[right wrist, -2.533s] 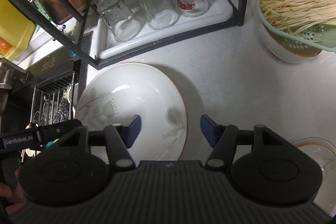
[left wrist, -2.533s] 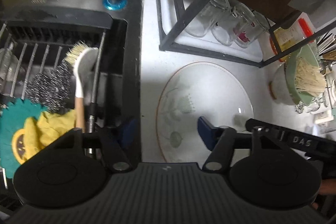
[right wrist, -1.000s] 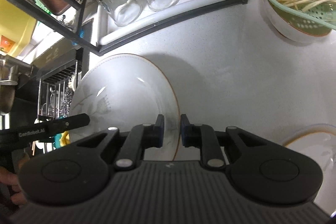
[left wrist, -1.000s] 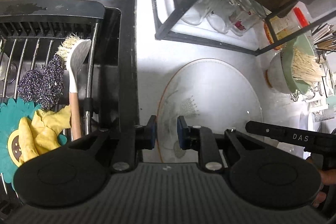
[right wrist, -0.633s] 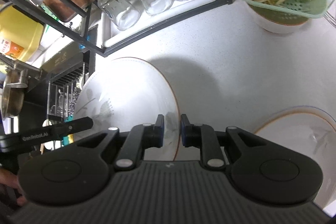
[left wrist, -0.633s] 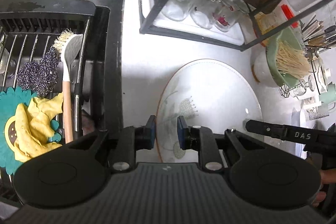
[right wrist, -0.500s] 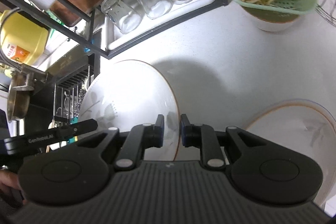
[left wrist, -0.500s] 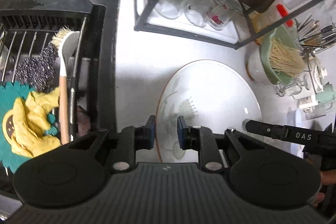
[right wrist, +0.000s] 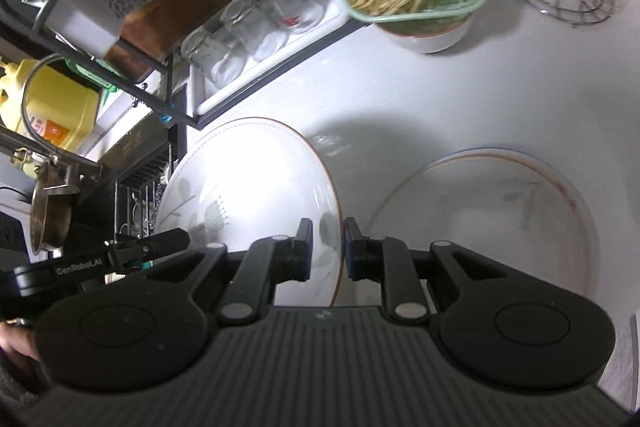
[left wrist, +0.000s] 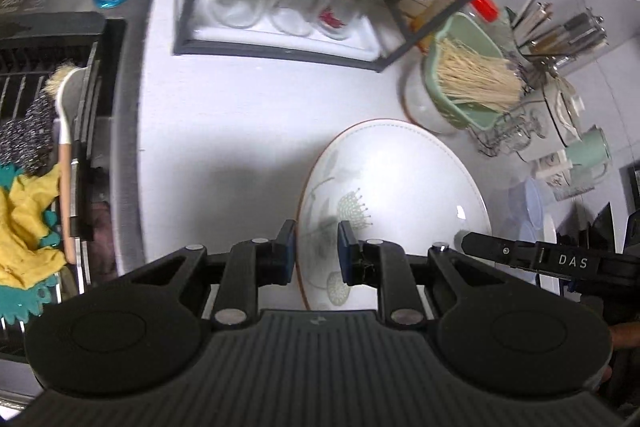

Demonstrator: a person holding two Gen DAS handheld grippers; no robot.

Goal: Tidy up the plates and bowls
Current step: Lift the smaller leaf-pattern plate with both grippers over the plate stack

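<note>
A large white round plate with a pale floral print and a thin brown rim [left wrist: 400, 187] is held clear of the white tabletop [left wrist: 224, 131] by both claws. The left claw [left wrist: 316, 247] is pinched on the plate's left rim, at lower centre of the left wrist view. The right claw [right wrist: 326, 247] is pinched on the opposite rim, at lower centre of the right wrist view.

A second white plate with a brown rim [right wrist: 488, 219] is seen lying flat on the tabletop at lower right of the right wrist view.

The step in hand is judged to be the carrying of the held plate. Alignment over the second plate, level lowering and simultaneous release of both claws are called for next.
</note>
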